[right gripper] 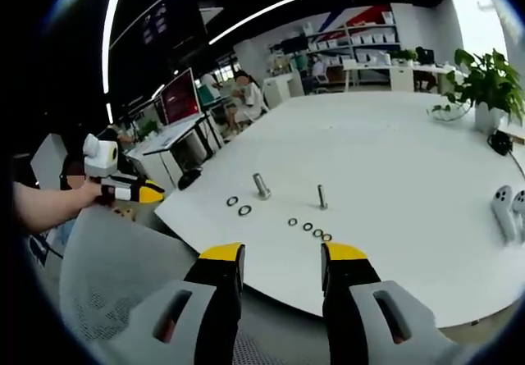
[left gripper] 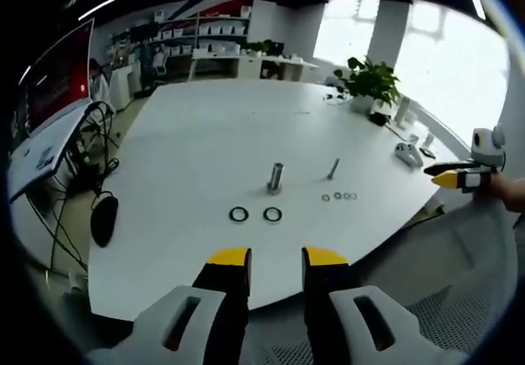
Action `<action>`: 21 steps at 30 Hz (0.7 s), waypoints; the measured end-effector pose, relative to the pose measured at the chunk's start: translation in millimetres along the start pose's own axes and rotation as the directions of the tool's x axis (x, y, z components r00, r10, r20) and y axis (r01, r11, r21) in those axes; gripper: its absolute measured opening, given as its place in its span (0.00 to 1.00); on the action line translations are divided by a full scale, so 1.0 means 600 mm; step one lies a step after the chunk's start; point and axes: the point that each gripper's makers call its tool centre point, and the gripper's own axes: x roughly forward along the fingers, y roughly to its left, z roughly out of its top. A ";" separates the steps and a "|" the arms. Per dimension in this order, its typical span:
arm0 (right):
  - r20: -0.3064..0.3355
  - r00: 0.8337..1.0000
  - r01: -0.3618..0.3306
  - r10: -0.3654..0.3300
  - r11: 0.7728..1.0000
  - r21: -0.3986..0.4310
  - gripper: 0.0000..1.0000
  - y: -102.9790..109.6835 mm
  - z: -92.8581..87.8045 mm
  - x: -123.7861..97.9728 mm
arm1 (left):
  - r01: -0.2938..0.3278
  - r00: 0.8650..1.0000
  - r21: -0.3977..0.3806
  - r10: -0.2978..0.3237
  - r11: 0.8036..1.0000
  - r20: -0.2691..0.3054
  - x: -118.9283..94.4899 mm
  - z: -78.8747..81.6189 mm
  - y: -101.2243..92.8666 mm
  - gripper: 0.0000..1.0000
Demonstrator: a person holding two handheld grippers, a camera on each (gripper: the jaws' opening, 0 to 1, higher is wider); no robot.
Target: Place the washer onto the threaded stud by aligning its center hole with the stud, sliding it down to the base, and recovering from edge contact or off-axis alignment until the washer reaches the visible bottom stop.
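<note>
Left gripper (left gripper: 276, 257) hovers off the near edge of the white table (left gripper: 205, 135), jaws parted, nothing held. Right gripper (right gripper: 283, 253) likewise spread and empty, also short of the table edge; in the left gripper view it enters at 3 o'clock. Thick threaded stud (left gripper: 275, 177) stands upright mid-table; two large dark washers (left gripper: 255, 214) lie flat just before it, at 6 o'clock. Thinner bolt (left gripper: 333, 168) stands toward 2 o'clock of the stud, with a row of small washers (left gripper: 339, 196) nearby. Potted plant (left gripper: 371, 82) at far edge.
</note>
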 end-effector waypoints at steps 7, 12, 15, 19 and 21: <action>-0.011 1.000 0.006 -0.006 1.000 -0.009 0.39 -0.002 -0.003 0.001 | 0.016 1.000 0.011 -0.015 1.000 -0.022 0.003 -0.007 -0.004 0.22; -0.018 1.000 -0.010 0.010 1.000 -0.007 0.39 0.003 -0.005 0.002 | 0.007 1.000 0.006 -0.006 1.000 -0.013 0.000 -0.005 -0.002 0.22; -0.022 1.000 -0.016 0.016 1.000 -0.010 0.39 0.005 -0.007 0.002 | -0.003 1.000 -0.001 0.003 1.000 -0.001 -0.001 -0.002 0.002 0.23; -0.017 1.000 -0.017 0.017 1.000 -0.009 0.39 0.005 -0.006 0.002 | -0.006 1.000 0.002 0.006 1.000 -0.005 0.000 -0.004 0.004 0.23; -0.017 1.000 -0.018 0.017 1.000 -0.017 0.39 0.005 -0.006 0.002 | -0.009 1.000 0.008 0.009 1.000 -0.006 0.000 -0.004 0.004 0.23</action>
